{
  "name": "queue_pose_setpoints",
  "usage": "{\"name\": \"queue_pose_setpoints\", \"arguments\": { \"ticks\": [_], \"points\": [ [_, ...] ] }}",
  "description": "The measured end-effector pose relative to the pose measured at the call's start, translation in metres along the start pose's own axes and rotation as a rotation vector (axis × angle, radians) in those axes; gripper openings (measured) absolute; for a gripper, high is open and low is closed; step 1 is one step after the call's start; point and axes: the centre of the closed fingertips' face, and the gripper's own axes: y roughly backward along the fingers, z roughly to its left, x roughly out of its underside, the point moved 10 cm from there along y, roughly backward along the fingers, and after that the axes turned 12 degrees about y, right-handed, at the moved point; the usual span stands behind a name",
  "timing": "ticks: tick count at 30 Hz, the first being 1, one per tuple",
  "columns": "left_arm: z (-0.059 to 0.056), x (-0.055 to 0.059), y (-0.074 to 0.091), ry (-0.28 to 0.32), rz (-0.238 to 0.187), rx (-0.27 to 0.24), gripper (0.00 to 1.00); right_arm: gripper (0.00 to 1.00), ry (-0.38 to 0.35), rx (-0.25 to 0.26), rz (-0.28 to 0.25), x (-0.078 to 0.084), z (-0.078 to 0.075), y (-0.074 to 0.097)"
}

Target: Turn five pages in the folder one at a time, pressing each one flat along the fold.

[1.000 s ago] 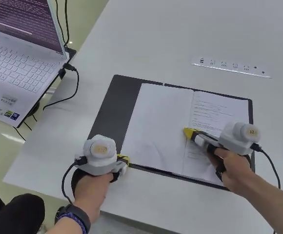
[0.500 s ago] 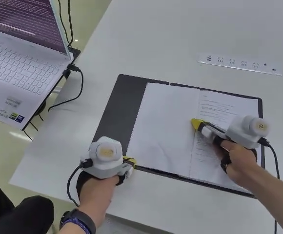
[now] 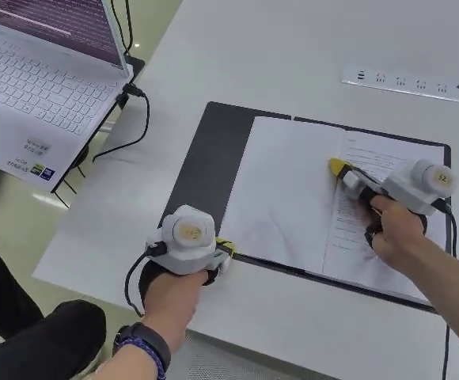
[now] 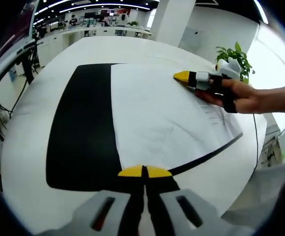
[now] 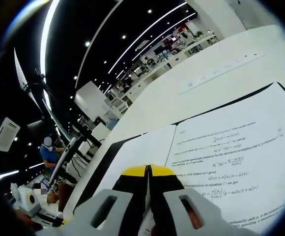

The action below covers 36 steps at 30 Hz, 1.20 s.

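Nearest me, the left gripper (image 4: 143, 171) has its jaws closed together on nothing, tips at the near edge of the open black folder (image 3: 206, 158) lying on the white table (image 3: 277, 47). Farther in, the right gripper (image 3: 339, 168), jaws likewise together and empty, points at the fold between the blank page (image 3: 285, 190) and the printed page (image 3: 376, 158). Beyond lie a socket strip (image 3: 415, 85) and, far left, an open laptop (image 3: 39, 87).
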Motion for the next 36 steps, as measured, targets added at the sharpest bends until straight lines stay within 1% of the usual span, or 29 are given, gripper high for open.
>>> {"name": "queue_pose_setpoints", "arguments": {
  "ticks": [4,6,7,9,14,16,17,18,19,23,24,26,28,29,30,32,34,36],
  "points": [
    [0.0,0.0,0.0,0.004,-0.001,0.0,0.0,0.0,-0.015,0.023,-0.025,-0.005,-0.001,-0.007],
    [0.0,0.0,0.0,0.005,-0.002,-0.001,0.0,0.0,-0.001,0.042,-0.037,-0.008,0.002,-0.01],
    [0.0,0.0,0.0,0.006,-0.002,-0.002,0.0,0.0,0.016,0.048,-0.039,-0.01,0.003,-0.011],
    [0.0,0.0,0.0,0.01,-0.003,-0.001,0.0,0.0,0.024,0.057,-0.039,-0.013,0.004,-0.015],
    [0.001,0.0,0.0,0.018,-0.003,0.001,0.0,0.0,0.055,0.085,-0.029,-0.024,-0.001,-0.028],
    [0.001,0.0,0.0,0.02,-0.002,0.001,0.0,0.0,0.035,0.099,-0.041,-0.029,-0.005,-0.032],
    [0.001,0.0,0.0,0.024,-0.002,0.001,0.0,0.0,-0.009,0.105,-0.065,-0.03,-0.014,-0.037],
    [0.001,0.0,0.0,0.029,-0.002,0.002,0.0,0.0,-0.02,0.101,-0.071,-0.031,-0.019,-0.04],
    [0.001,0.0,0.0,0.031,-0.003,0.003,0.0,0.0,-0.008,0.094,-0.071,-0.032,-0.019,-0.04],
    [0.001,-0.001,-0.001,0.029,-0.001,0.004,0.0,0.0,-0.009,0.079,-0.078,-0.033,-0.017,-0.038],
    [0.001,-0.001,-0.001,0.031,0.0,0.003,0.0,0.0,-0.011,0.077,-0.079,-0.033,-0.026,-0.044],
    [0.001,-0.002,-0.002,0.029,0.004,0.003,0.0,0.0,-0.009,0.077,-0.08,-0.033,-0.023,-0.041],
    [0.001,-0.002,-0.002,0.026,0.004,0.003,0.0,0.0,-0.018,0.072,-0.081,-0.032,-0.032,-0.046],
    [0.001,-0.002,-0.002,0.028,0.003,0.004,0.0,0.0,-0.022,0.071,-0.082,-0.032,-0.033,-0.046],
    [0.001,-0.002,-0.002,0.029,0.003,0.004,0.0,0.0,-0.025,0.071,-0.086,-0.029,-0.037,-0.043],
    [0.001,-0.001,-0.002,0.024,0.003,0.002,0.0,0.0,-0.015,0.058,-0.078,-0.028,-0.034,-0.042],
    [0.001,-0.001,-0.001,0.026,0.001,0.002,0.0,0.0,-0.014,0.047,-0.071,-0.026,-0.038,-0.043],
    [0.001,-0.001,-0.001,0.033,0.0,0.003,0.0,0.0,-0.004,0.039,-0.061,-0.024,-0.031,-0.038]
  ]
}}
